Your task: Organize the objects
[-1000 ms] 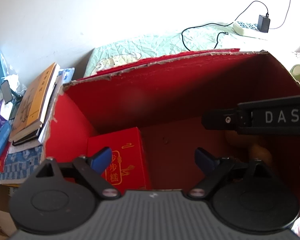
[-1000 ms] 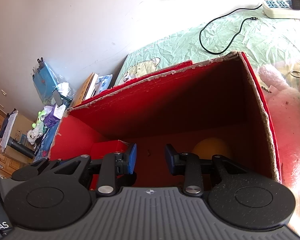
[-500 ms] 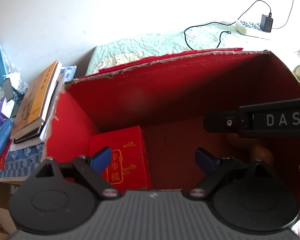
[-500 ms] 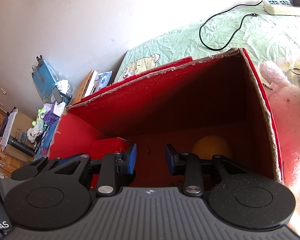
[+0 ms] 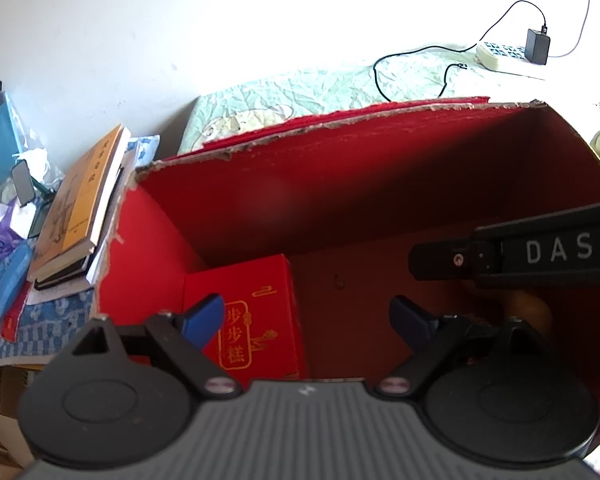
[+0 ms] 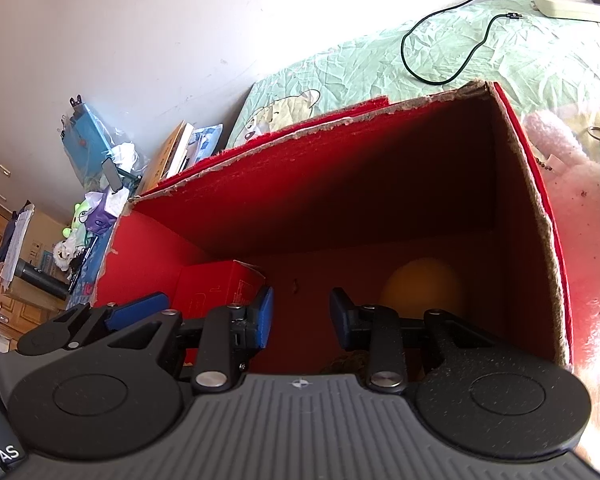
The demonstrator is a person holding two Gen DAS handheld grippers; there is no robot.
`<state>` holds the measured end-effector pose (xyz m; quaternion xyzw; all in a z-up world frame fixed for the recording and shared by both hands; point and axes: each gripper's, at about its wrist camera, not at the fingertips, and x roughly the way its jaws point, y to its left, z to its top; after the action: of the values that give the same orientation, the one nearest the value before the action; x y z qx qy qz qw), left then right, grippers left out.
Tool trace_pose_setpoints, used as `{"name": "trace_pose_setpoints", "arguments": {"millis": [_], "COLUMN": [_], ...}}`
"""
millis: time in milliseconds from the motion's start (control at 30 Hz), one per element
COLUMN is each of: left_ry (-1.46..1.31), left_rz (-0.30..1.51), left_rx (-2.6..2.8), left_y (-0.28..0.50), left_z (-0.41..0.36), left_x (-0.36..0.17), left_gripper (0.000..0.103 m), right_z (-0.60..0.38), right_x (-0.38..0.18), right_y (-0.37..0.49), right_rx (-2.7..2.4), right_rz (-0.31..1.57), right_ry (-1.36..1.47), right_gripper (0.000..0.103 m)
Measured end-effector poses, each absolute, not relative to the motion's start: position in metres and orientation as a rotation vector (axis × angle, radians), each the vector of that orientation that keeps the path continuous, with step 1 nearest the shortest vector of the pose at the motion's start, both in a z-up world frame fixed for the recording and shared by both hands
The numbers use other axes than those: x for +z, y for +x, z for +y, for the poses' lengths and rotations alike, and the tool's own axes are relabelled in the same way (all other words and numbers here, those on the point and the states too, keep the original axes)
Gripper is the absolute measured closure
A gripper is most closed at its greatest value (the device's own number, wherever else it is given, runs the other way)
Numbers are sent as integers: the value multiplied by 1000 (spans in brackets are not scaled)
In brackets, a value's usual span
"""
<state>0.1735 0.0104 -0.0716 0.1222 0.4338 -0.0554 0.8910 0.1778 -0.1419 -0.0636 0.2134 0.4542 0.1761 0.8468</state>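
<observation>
Cardboard box [image 5: 340, 184], red inside and ragged along its torn rim, is sitting on the green bedspread [image 6: 460, 56] and filling both views; it is the container the tidying seems to be centred on. Both grippers are hanging over its open top and pointing down into it.

Inside, a red gift carton [image 5: 252, 312] with gold characters is standing in the near left corner, against the left wall. Across the floor, well apart from it, a rounded yellow-orange object [image 6: 420, 288] is lying near the right wall; what it is I cannot tell in the shadow. Outside the box, a pile of books [image 5: 76, 208] is leaning on clutter to the left, and a pink plush toy [image 6: 556, 148] is lying just beside the right wall.

The left gripper [image 5: 308, 316] is standing with its jaws spread wide and nothing between them, its left pad in front of the gift carton. The right gripper [image 6: 300, 312] is holding its jaws partly apart, likewise empty; its dark body is crossing the right side of the left wrist view.

The relation that matters: the yellow-orange object is lying ahead and slightly right of the right gripper, below its right pad, so that hand is nearer to it, while the carton is lying under the left one. My guess is that both have already been placed and the next item will come from outside.
</observation>
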Motion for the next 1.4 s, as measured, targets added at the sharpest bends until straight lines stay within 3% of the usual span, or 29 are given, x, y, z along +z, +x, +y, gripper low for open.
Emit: {"name": "trace_pose_setpoints", "arguments": {"millis": [767,1400], "left_ry": [220,82], "left_rz": [875,753], "left_rx": [-168,-327], "left_y": [168,88], "left_z": [17,82], "left_x": [-68,-9], "left_gripper": [11,8], "right_z": [-142,-167], "right_x": [-57,-13], "right_y": [164,70], "right_rx": [244,324], "right_rz": [855,636], "right_ry": [409,474], "right_gripper": [69,68]}}
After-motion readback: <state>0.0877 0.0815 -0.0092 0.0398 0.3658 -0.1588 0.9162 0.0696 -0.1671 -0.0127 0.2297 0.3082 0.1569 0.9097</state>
